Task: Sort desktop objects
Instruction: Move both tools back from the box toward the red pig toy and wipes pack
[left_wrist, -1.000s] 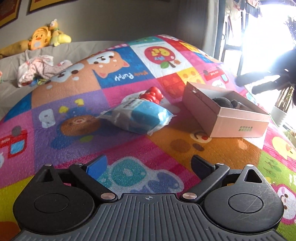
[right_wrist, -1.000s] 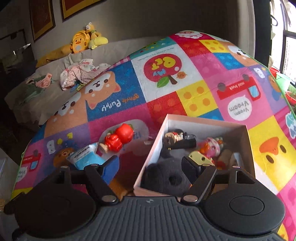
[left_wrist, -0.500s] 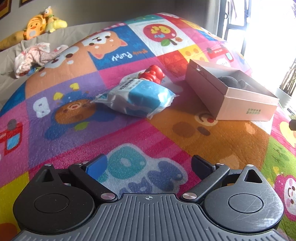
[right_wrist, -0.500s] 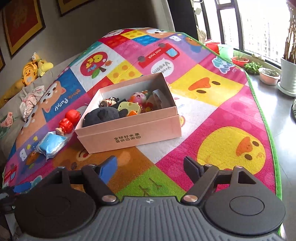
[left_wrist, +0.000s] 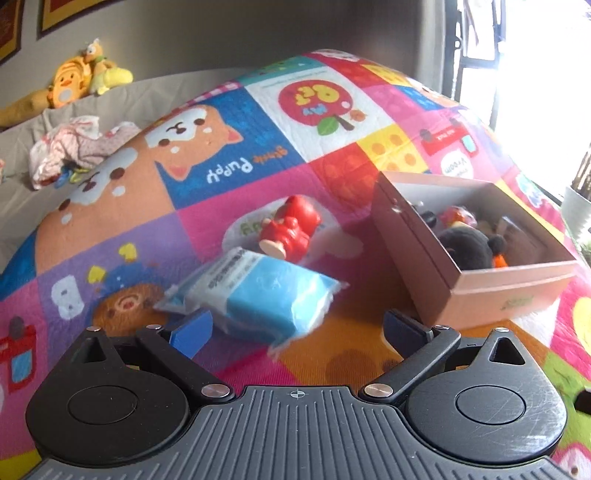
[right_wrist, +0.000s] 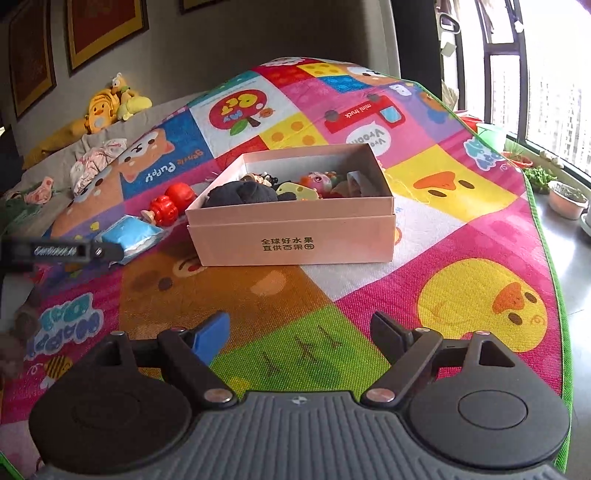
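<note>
A blue-and-white plastic packet (left_wrist: 258, 295) lies on the colourful play mat, with a red toy figure (left_wrist: 291, 229) just behind it. My left gripper (left_wrist: 295, 328) is open and low over the mat; the packet's near corner reaches between its fingers untouched. To the right stands an open pink cardboard box (left_wrist: 509, 284) holding a black plush and several small toys. In the right wrist view the box (right_wrist: 295, 240) sits ahead, with the packet (right_wrist: 129, 236) and red toy (right_wrist: 170, 203) to its left. My right gripper (right_wrist: 299, 332) hovers over the mat with its jaws opening and nothing between them.
A finger of the left gripper (right_wrist: 55, 251) shows at the left edge of the right wrist view. Yellow plush toys (left_wrist: 74, 81) and crumpled clothes (left_wrist: 74, 147) lie on grey bedding beyond the mat. Plant pots (right_wrist: 565, 199) stand past the mat's green right edge, by the window.
My left gripper has moved forward to the blue packet, which now looms close. My right gripper has drawn back from over the box and sunk lower, so the whole box shows.
</note>
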